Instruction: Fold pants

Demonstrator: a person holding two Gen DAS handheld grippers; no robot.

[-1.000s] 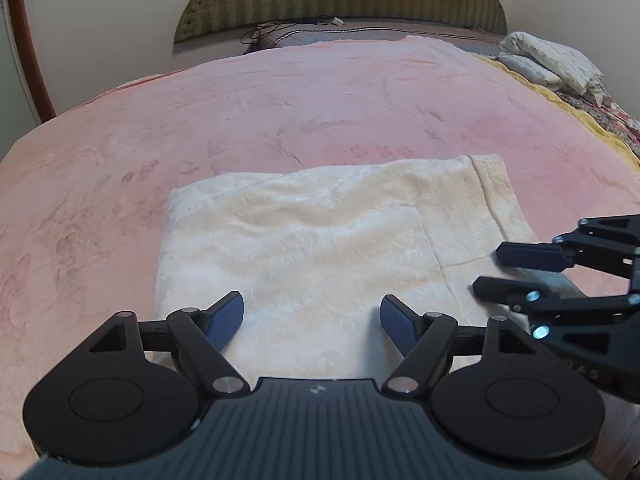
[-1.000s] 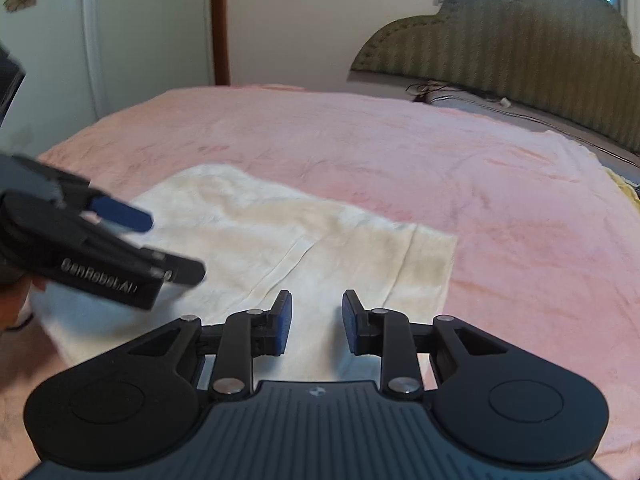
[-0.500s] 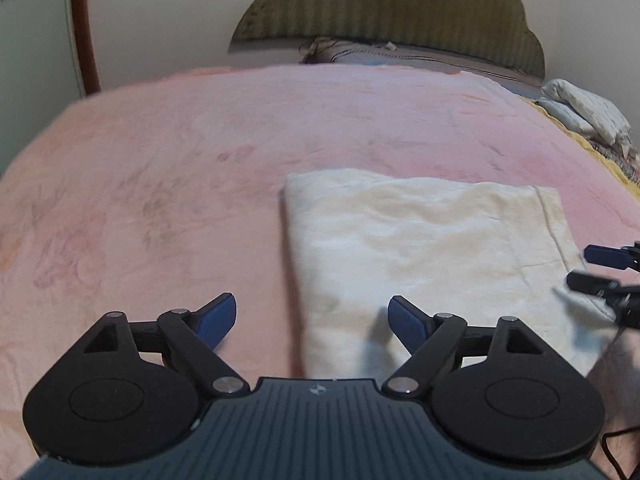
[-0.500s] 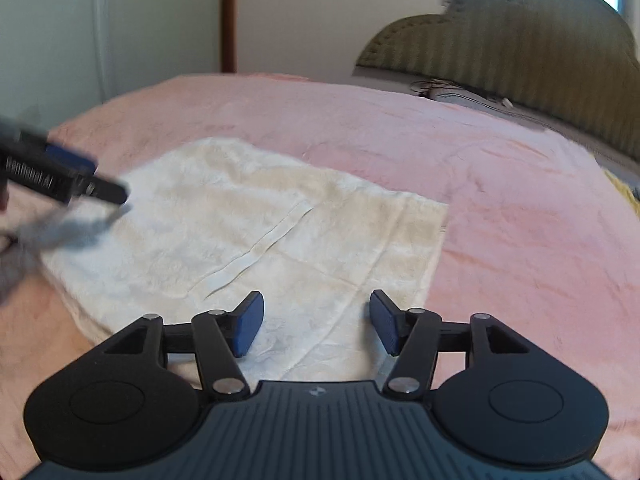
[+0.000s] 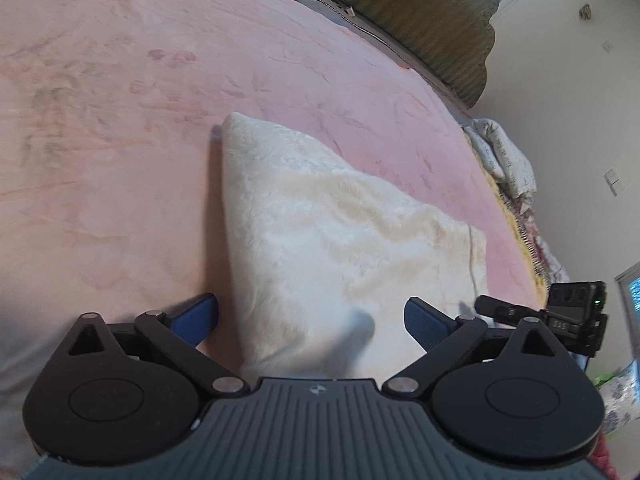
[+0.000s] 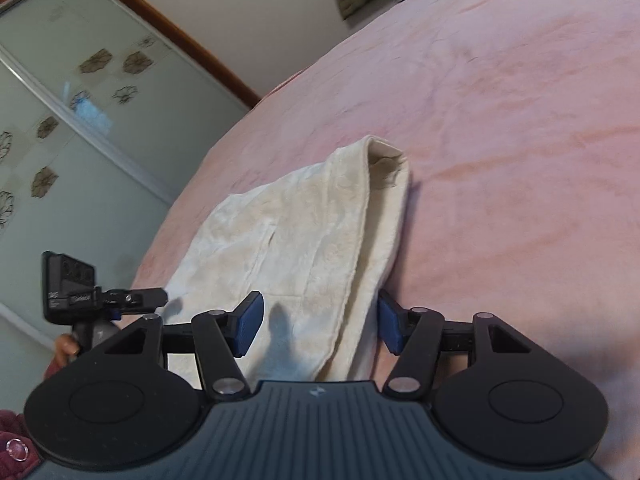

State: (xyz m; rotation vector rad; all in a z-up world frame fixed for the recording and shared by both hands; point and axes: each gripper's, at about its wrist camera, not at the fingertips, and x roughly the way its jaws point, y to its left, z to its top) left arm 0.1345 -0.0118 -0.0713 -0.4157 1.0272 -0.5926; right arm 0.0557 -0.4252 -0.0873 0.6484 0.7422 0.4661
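The cream pants lie folded into a thick rectangle on the pink bed cover. My left gripper is open, its blue pads on either side of the near left corner of the pants. My right gripper is open around the near right edge of the pants, where the folded layers show. The right gripper also shows at the right of the left wrist view, and the left gripper at the left of the right wrist view.
A green padded headboard stands at the far end of the bed. Folded floral bedding lies at the bed's right edge. A sliding wardrobe with flower-patterned glass stands to the left.
Both grippers have dropped low and tilted toward the near edge of the pants, one at each end. The right gripper opened wider over the last second. The pants lie as before.
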